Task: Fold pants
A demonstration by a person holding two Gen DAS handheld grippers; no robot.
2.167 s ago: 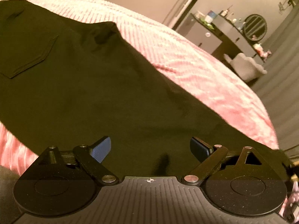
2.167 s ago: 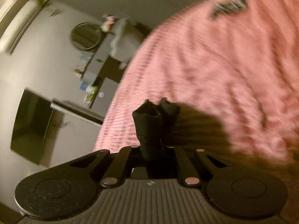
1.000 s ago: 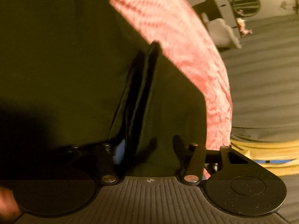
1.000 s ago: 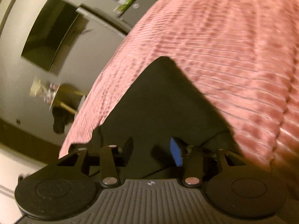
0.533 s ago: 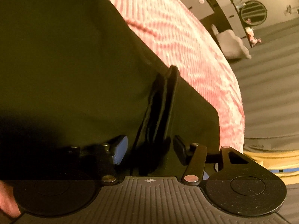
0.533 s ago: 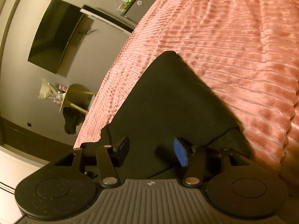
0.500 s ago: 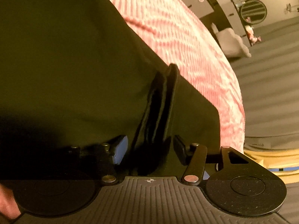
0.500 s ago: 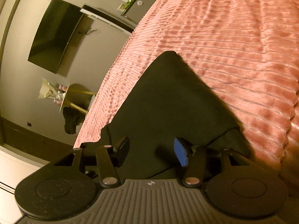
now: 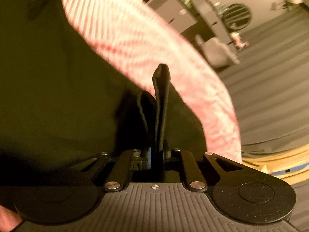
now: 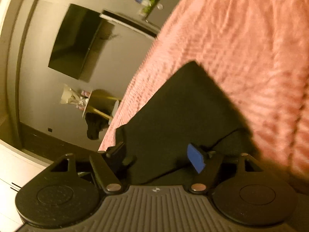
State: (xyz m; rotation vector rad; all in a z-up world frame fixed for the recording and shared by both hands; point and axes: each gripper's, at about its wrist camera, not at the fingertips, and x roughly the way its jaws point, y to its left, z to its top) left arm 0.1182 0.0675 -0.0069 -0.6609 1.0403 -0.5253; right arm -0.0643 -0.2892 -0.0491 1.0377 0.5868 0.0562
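Dark pants [image 9: 48,89] lie spread on a pink ribbed bedspread [image 9: 135,44]. My left gripper [image 9: 156,154] is shut on a bunched fold of the pants' edge [image 9: 161,100], which stands up between the jaws. In the right wrist view the pants [image 10: 179,112] lie flat with a corner pointing away. My right gripper [image 10: 158,156] is open just above the cloth, its blue-padded fingers [image 10: 195,159] either side of the fabric and holding nothing.
The bed's edge [image 9: 227,116] drops to a grey floor on the right. A dresser with a round mirror [image 9: 237,15] stands beyond. In the right wrist view a wall TV [image 10: 77,40] and a small side table [image 10: 100,104] stand past the bed's edge.
My left gripper has closed on the pants' edge fold and lifted it. My right gripper let go of its bunch earlier and has stayed open over the flat cloth.
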